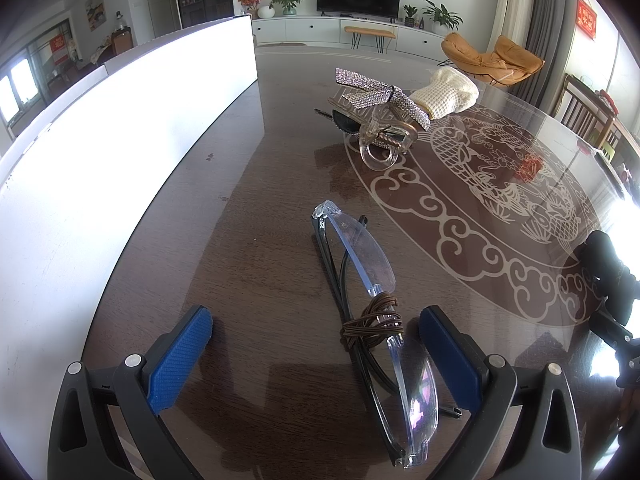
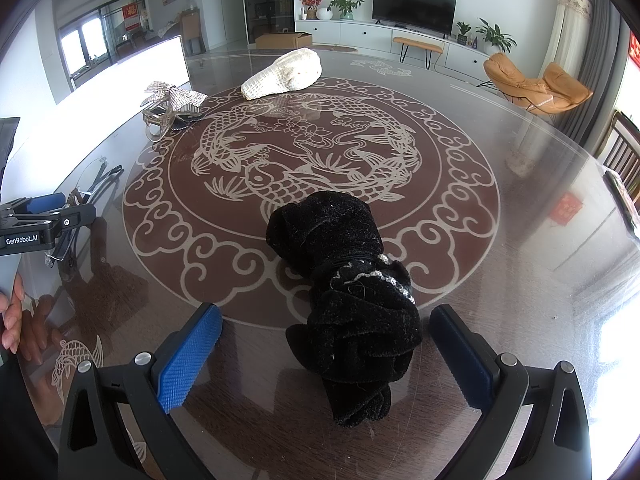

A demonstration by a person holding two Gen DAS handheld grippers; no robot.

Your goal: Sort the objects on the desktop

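Folded clear glasses with a brown hair tie wound round them lie on the dark table, between the fingers of my open left gripper, nearer the right finger. A black velvet scrunchie lies between the fingers of my open right gripper. A rhinestone bow hair clip on a clear claw clip and a cream knitted pouch lie further back; they show in the right wrist view as the clip pile and the pouch. The left gripper shows at the left edge.
A white box stands along the table's left side, its wall close to my left finger. The glass table top bears a fish pattern. A hand shows at the left edge. Chairs stand beyond the right rim.
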